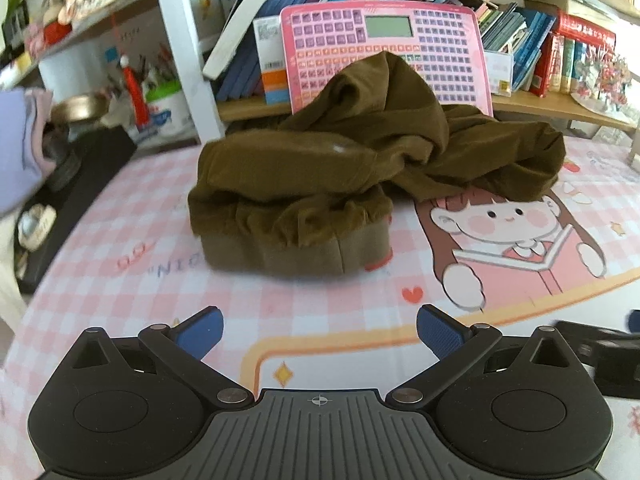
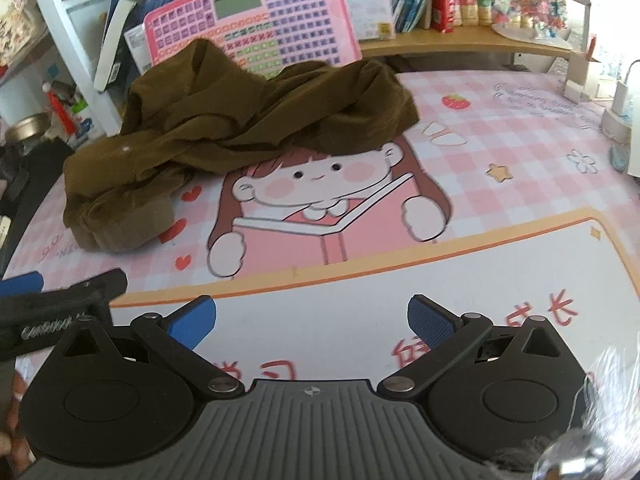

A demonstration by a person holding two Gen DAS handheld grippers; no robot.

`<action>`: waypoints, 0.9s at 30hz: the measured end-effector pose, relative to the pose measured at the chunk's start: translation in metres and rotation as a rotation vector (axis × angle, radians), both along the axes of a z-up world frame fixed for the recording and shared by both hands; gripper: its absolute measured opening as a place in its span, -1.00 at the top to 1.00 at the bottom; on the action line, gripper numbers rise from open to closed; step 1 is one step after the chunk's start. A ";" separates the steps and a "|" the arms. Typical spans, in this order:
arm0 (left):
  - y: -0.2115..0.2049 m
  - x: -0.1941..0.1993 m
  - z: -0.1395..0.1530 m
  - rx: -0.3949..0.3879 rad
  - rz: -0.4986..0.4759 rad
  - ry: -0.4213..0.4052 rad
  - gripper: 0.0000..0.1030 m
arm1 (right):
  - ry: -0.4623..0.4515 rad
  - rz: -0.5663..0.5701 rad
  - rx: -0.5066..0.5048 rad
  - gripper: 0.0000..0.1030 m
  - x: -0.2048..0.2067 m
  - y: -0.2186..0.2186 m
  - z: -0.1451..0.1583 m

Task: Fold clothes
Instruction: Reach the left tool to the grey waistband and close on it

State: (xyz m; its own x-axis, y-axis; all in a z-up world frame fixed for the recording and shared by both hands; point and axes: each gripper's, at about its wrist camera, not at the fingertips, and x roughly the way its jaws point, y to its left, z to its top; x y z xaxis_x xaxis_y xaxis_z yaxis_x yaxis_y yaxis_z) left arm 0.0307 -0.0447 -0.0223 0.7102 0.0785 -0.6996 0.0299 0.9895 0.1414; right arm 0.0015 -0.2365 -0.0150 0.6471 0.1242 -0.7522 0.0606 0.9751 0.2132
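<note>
A crumpled olive-brown garment (image 1: pixel 360 160) lies in a heap on the pink checked cartoon mat (image 1: pixel 168 280), with a lighter ribbed hem (image 1: pixel 296 256) facing me. In the right wrist view the same garment (image 2: pixel 240 120) lies at the upper left of the mat (image 2: pixel 500 184). My left gripper (image 1: pixel 320 334) is open, low over the mat, a short way in front of the hem, holding nothing. My right gripper (image 2: pixel 312 320) is open too, over the white panel of the mat, well short of the garment. The left gripper's fingers (image 2: pixel 24 282) poke in at the left edge.
A pink toy keyboard tablet (image 1: pixel 384 44) leans against a shelf of books (image 1: pixel 552 52) right behind the garment. A white shelf post (image 1: pixel 180 52), a bowl (image 1: pixel 76 108) and clutter stand at the left. A black item (image 1: pixel 60 200) borders the mat's left side. White chargers (image 2: pixel 620 108) sit far right.
</note>
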 end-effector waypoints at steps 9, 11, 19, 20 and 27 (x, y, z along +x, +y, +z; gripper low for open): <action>-0.027 0.039 -0.015 0.123 -0.015 -0.053 -1.00 | -0.016 -0.054 0.019 -1.00 -0.011 -0.033 0.001; -0.031 0.047 -0.021 0.153 -0.007 -0.048 -1.00 | -0.017 -0.057 0.039 -1.00 -0.014 -0.040 0.001; -0.028 0.067 -0.036 0.235 0.032 -0.029 -0.97 | -0.019 -0.061 0.100 -0.96 -0.023 -0.058 0.004; -0.026 0.067 -0.036 0.233 0.035 -0.029 -0.92 | -0.019 -0.059 0.101 -0.96 -0.024 -0.058 0.004; -0.004 0.062 -0.022 0.158 0.055 -0.038 0.54 | -0.025 -0.027 0.129 -0.96 -0.021 -0.054 0.007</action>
State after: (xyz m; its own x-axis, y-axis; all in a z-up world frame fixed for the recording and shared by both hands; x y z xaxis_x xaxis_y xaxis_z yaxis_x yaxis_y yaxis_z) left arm 0.0930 -0.0482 -0.0448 0.7273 0.2252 -0.6484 -0.0320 0.9547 0.2957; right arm -0.0196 -0.2909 -0.0081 0.6701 0.2011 -0.7145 0.0798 0.9375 0.3387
